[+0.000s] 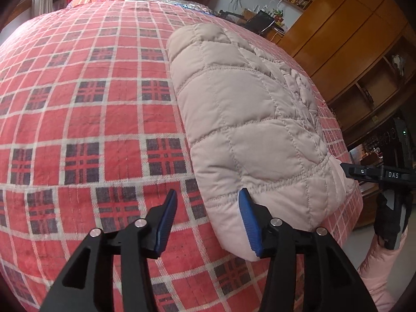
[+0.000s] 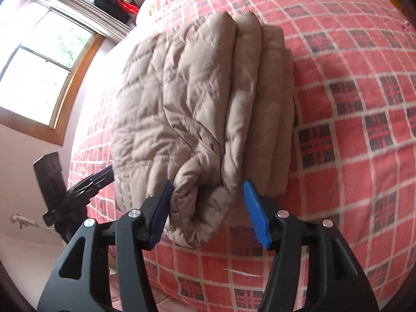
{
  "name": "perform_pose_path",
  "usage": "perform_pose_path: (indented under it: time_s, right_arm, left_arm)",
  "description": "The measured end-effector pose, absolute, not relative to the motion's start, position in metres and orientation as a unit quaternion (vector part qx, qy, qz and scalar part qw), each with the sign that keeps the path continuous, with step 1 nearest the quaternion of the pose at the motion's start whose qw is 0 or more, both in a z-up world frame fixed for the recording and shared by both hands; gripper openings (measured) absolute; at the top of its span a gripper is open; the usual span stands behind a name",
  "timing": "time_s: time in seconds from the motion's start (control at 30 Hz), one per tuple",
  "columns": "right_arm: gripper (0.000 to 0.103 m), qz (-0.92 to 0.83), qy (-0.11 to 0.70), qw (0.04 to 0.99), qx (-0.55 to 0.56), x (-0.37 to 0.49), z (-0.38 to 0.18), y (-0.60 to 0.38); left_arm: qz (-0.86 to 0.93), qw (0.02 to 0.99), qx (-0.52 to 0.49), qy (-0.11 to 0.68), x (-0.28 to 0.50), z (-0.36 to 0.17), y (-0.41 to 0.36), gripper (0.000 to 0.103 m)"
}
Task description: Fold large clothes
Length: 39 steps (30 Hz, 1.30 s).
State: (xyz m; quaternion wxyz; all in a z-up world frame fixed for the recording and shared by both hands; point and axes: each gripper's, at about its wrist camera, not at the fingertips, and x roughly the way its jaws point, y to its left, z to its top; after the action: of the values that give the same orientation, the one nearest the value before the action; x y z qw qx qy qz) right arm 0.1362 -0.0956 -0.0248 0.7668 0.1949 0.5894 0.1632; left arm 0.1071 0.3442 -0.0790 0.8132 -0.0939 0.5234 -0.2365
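- The quilted beige jacket (image 1: pixel 249 119) lies folded into a thick bundle on the bed, on top of a red plaid bedsheet (image 1: pixel 85 119).
- Left claw (image 1: pixel 208 221) stands wide apart at the bundle's near corner; its right blue pad (image 1: pixel 248 223) is up against the fabric edge, the other pad over bare sheet.
- Right claw (image 2: pixel 206 210) is spread too, its fingers straddling the rolled near end of the jacket (image 2: pixel 192 114), not pinching it as far as this slightly blurred view lets me judge.
- The stacked folds show edge-on in the right wrist view.
- A wooden cabinet (image 1: pixel 345 39) stands beyond the bed; a window (image 2: pixel 39 65) glows on the other side.
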Motion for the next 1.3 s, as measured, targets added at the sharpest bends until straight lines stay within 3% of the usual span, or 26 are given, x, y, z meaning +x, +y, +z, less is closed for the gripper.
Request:
perform_pose_path:
  time_s: [0.03, 0.17, 0.27, 0.37, 0.47, 0.6, 0.73, 0.9, 1.13, 1.23, 1.3]
  right_arm:
    - [0.053, 0.163, 0.593, 0.764, 0.194, 0.137, -0.028, -0.093]
    - [0.020, 0.160, 0.599, 0.756, 0.209, 0.141, -0.037, -0.089]
    - [0.010, 0.165, 0.580, 0.770, 0.208, 0.132, -0.023, -0.092]
    - [0.009, 0.156, 0.563, 0.788, 0.194, 0.117, -0.011, -0.100]
    - [0.008, 0.134, 0.572, 0.788, 0.181, 0.112, -0.026, -0.108]
    - [0.008, 0.131, 0.592, 0.771, 0.192, 0.122, -0.063, -0.108]
    - [0.011, 0.146, 0.591, 0.769, 0.195, 0.127, -0.066, -0.109]
    - [0.033, 0.154, 0.558, 0.791, 0.197, 0.124, -0.039, -0.132]
    - [0.038, 0.141, 0.529, 0.811, 0.206, 0.174, -0.011, -0.143]
    - [0.049, 0.119, 0.535, 0.810, 0.208, 0.207, -0.016, -0.144]
    - [0.049, 0.120, 0.545, 0.803, 0.210, 0.226, -0.026, -0.143]
  left_arm:
    - [-0.238, 0.811, -0.098, 0.525, 0.103, -0.080, 0.344, 0.049]
    - [-0.230, 0.817, -0.094, 0.521, 0.096, -0.079, 0.336, 0.049]
    - [-0.233, 0.816, -0.095, 0.521, 0.098, -0.076, 0.330, 0.049]
    - [-0.245, 0.815, -0.085, 0.519, 0.097, -0.074, 0.318, 0.049]
    - [-0.244, 0.813, -0.072, 0.524, 0.098, -0.079, 0.308, 0.050]
    - [-0.238, 0.812, -0.064, 0.529, 0.106, -0.093, 0.303, 0.063]
    - [-0.244, 0.808, -0.074, 0.532, 0.108, -0.093, 0.307, 0.064]
    - [-0.238, 0.819, -0.092, 0.513, 0.111, -0.070, 0.328, 0.062]
    - [-0.200, 0.847, -0.078, 0.487, 0.143, -0.049, 0.334, 0.062]
    - [-0.182, 0.855, -0.065, 0.481, 0.151, -0.049, 0.324, 0.062]
    - [-0.173, 0.857, -0.063, 0.482, 0.157, -0.051, 0.319, 0.062]
